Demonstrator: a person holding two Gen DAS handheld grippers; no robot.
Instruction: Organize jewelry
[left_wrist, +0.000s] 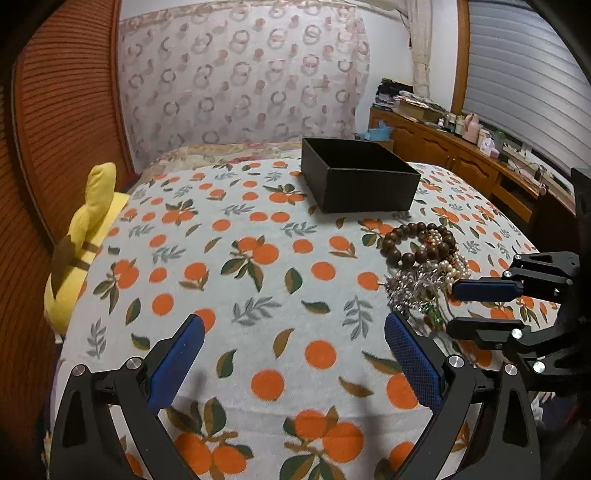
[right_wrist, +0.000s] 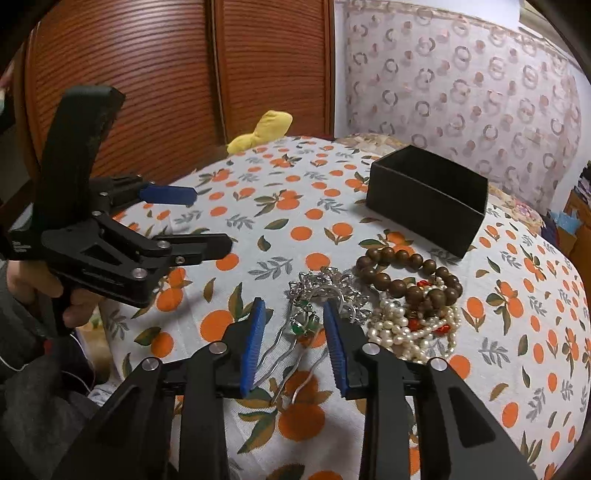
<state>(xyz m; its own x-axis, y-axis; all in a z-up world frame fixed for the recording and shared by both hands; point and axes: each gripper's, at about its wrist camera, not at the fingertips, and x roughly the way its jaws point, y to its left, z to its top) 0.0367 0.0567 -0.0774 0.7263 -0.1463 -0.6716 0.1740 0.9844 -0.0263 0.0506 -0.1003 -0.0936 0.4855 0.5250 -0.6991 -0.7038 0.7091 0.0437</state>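
Observation:
A pile of jewelry lies on the orange-print cloth: a brown wooden bead bracelet (right_wrist: 406, 273), white pearl strands (right_wrist: 413, 328), a silver chain piece (right_wrist: 332, 288) and a silver hairpin with green stones (right_wrist: 304, 326). An open black box (right_wrist: 424, 199) stands behind the pile; it also shows in the left wrist view (left_wrist: 358, 181). My right gripper (right_wrist: 295, 306) is open, its fingers on either side of the hairpin, not closed on it. My left gripper (left_wrist: 295, 328) is open and empty over bare cloth, left of the pile (left_wrist: 424, 266).
A yellow plush toy (left_wrist: 85, 236) lies at the cloth's left edge. A wooden slatted door (right_wrist: 184, 74) stands behind. A wooden sideboard (left_wrist: 461, 155) with clutter runs along the right wall. The right gripper's body shows in the left wrist view (left_wrist: 517, 306).

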